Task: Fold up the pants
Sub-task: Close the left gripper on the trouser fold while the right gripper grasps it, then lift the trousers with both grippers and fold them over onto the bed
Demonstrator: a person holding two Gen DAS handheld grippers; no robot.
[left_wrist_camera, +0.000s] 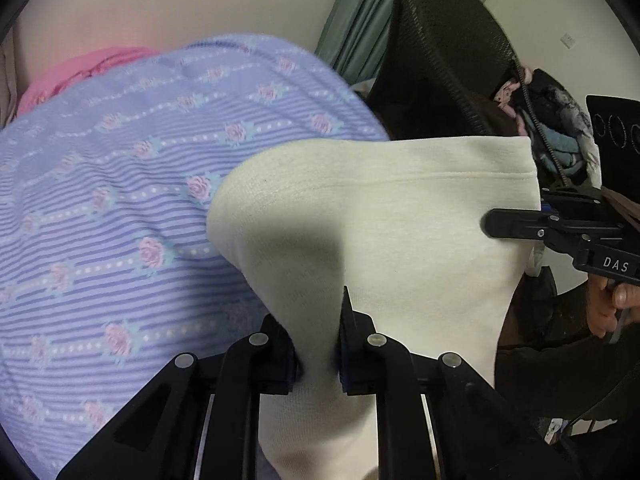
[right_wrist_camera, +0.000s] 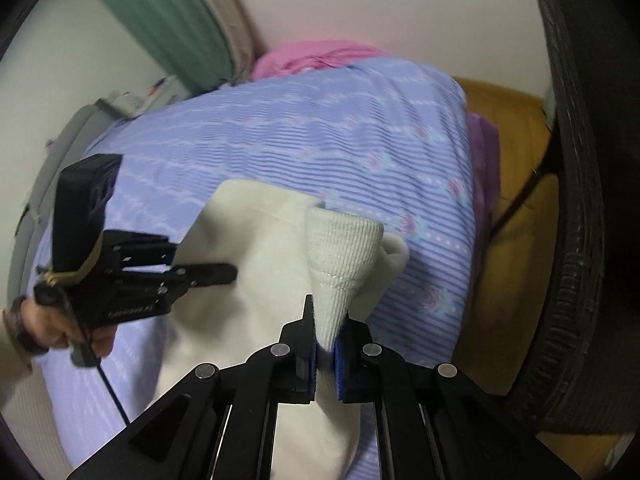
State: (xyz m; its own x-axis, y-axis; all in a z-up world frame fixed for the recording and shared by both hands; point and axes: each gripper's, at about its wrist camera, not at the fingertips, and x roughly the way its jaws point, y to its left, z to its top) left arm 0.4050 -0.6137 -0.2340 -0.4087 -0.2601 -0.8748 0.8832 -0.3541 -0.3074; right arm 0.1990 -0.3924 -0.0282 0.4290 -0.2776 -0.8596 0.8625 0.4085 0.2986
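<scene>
You have both claws clamped on the cream pants (left_wrist_camera: pixel 360 208), left gripper (left_wrist_camera: pixel 316 360) and right gripper (right_wrist_camera: pixel 326 356), raised off the striped bedspread (left_wrist_camera: pixel 120 200); no fold laid yet.

Bed (left_wrist_camera: pixel 100 208), covered by a lilac striped sheet printed with roses. Laid upon it: cream pants (left_wrist_camera: pixel 360 208), partly lifted; a pink cloth (left_wrist_camera: pixel 84 68) at the far edge.
</scene>
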